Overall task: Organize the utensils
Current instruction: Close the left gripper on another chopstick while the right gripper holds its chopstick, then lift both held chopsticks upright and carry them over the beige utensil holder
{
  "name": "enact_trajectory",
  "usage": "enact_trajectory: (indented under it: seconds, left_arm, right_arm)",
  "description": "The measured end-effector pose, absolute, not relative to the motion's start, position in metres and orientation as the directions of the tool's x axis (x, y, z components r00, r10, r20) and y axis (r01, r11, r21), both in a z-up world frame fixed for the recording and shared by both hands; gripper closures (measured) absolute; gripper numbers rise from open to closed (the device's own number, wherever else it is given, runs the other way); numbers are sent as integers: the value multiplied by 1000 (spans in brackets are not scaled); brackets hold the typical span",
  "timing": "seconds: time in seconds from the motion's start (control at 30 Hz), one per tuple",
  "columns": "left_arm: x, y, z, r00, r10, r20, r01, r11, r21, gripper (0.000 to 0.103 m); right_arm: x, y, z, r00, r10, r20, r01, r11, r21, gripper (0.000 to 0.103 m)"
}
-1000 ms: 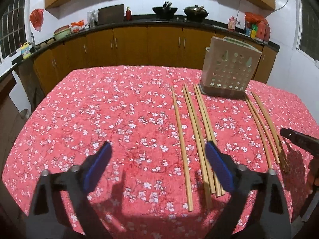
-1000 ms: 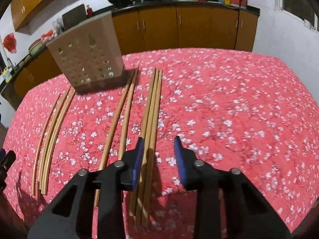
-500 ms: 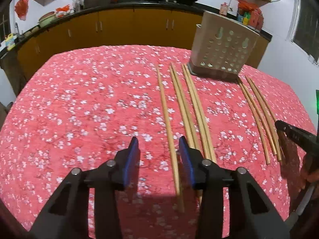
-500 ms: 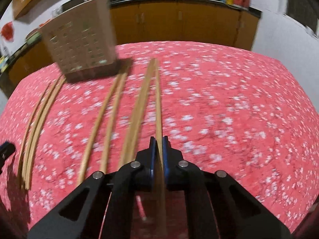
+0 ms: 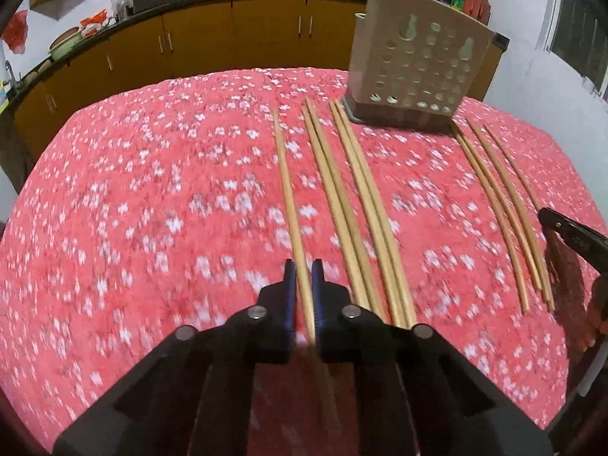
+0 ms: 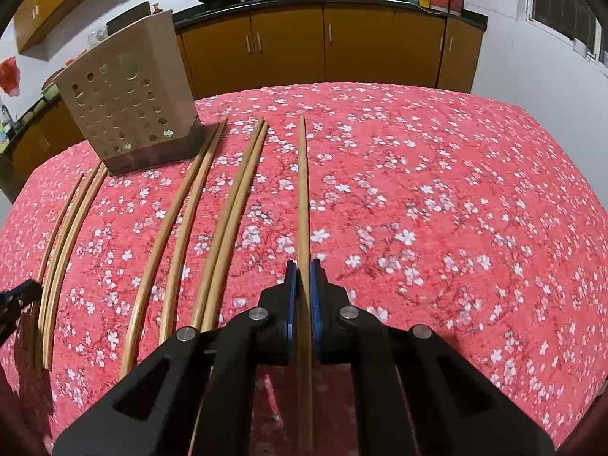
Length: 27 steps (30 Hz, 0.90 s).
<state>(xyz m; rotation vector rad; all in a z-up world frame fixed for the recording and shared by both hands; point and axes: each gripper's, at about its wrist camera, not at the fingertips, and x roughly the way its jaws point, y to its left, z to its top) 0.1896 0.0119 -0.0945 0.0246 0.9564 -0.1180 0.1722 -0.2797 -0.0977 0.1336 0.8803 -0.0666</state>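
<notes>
Several long wooden chopsticks lie in rows on a red floral tablecloth (image 5: 152, 209). My left gripper (image 5: 303, 281) is shut on the leftmost chopstick (image 5: 285, 178) near its front end. My right gripper (image 6: 303, 281) is shut on the rightmost chopstick (image 6: 303, 190), which points away from me, apart from the others. A beige perforated utensil holder (image 5: 414, 68) stands at the far side of the table; it also shows in the right wrist view (image 6: 125, 98). The right gripper's tip (image 5: 570, 235) shows at the right edge of the left wrist view.
Pairs of chopsticks (image 6: 224, 220) lie between the two held ones, and three more (image 6: 60, 243) lie at the left in the right wrist view. Brown kitchen cabinets (image 6: 326, 49) and a black counter with woks stand behind the table.
My left gripper moved forward and closed from wide open onto the leftmost chopstick. My right gripper closed on the rightmost chopstick and holds it apart from the neighbouring pair.
</notes>
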Motion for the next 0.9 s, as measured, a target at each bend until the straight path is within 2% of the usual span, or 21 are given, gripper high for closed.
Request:
enact_trajectory:
  seconds: [0.2, 0.47, 0.9]
  left_arm:
    - [216, 27, -96, 579, -118, -807, 104, 992, -70, 95]
    - [202, 34, -97, 604, -152, -782, 116, 988, -103, 95]
    - [177, 32, -96, 620, -125, -774, 128, 990, -57, 95]
  right_arm:
    - [181, -281, -99, 656, 5, -755, 108, 989, 100, 95]
    - [172, -283, -98, 657, 29, -753, 99, 987, 125, 95]
    - [156, -282, -97, 654, 28, -756, 82, 991, 107, 95]
